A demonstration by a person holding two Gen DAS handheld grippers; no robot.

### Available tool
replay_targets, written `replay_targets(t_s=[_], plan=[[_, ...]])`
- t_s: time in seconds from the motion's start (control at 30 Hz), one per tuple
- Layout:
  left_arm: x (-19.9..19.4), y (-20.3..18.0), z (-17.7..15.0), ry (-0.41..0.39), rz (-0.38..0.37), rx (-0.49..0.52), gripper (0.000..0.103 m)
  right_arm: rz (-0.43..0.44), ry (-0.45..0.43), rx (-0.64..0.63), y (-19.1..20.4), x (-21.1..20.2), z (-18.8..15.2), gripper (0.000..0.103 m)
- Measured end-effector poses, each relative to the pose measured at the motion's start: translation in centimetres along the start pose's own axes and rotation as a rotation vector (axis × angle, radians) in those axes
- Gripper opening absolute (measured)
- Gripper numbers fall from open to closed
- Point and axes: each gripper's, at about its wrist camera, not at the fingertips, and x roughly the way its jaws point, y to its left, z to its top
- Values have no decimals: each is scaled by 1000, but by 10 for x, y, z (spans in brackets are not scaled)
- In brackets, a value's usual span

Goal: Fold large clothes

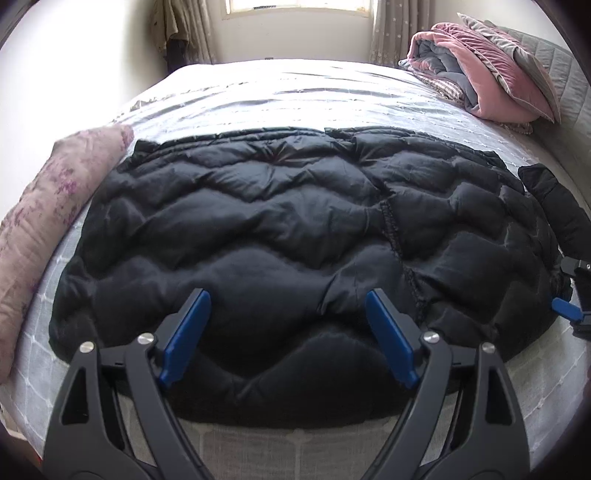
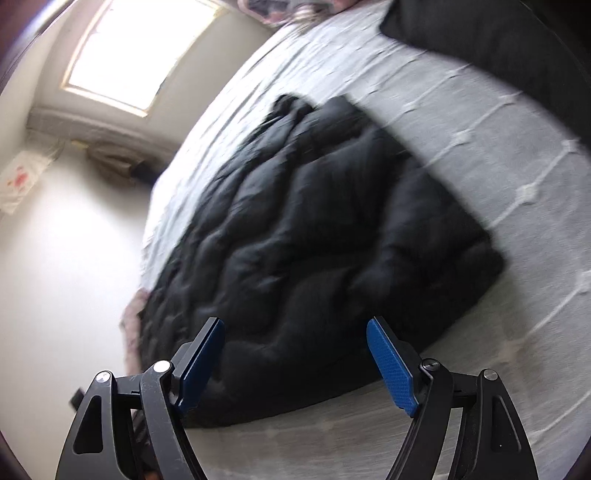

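A large black quilted puffer jacket (image 1: pixel 280 221) lies spread flat on the bed, filling the middle of the left wrist view. My left gripper (image 1: pixel 286 295) hangs open over the jacket's near hem, nothing between its blue pads. A black sleeve (image 1: pixel 557 206) sticks out at the jacket's right side. One blue pad (image 1: pixel 565 308) of my right gripper shows there at the frame's right edge. In the blurred, tilted right wrist view the jacket (image 2: pixel 314 240) lies ahead, and my right gripper (image 2: pixel 295 321) stands open over its near edge, holding nothing.
The bed has a pale grey stitched cover (image 1: pixel 258 92). A pink patterned pillow (image 1: pixel 48 221) lies along the jacket's left side. A folded pink and grey quilt (image 1: pixel 476 74) and a cushion sit at the far right. A window (image 1: pixel 299 7) is beyond the bed. Something dark (image 2: pixel 498 37) lies at the bed's far end.
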Motion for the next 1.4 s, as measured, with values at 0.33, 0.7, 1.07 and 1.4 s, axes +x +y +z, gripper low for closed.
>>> replay_targets(t_s=[0.33, 0.7, 1.07, 1.4], plan=[[15, -5, 0, 15, -11, 31, 87, 5, -21, 115, -30, -8, 8, 80], [20, -1, -2, 30, -18, 17, 87, -138, -142, 191, -44, -27, 10, 80], [22, -3, -3, 36, -7, 5, 87, 67, -68, 322, -60, -2, 0, 80], [24, -6, -5, 46, -10, -9, 87, 84, -105, 272, -32, 23, -12, 81]])
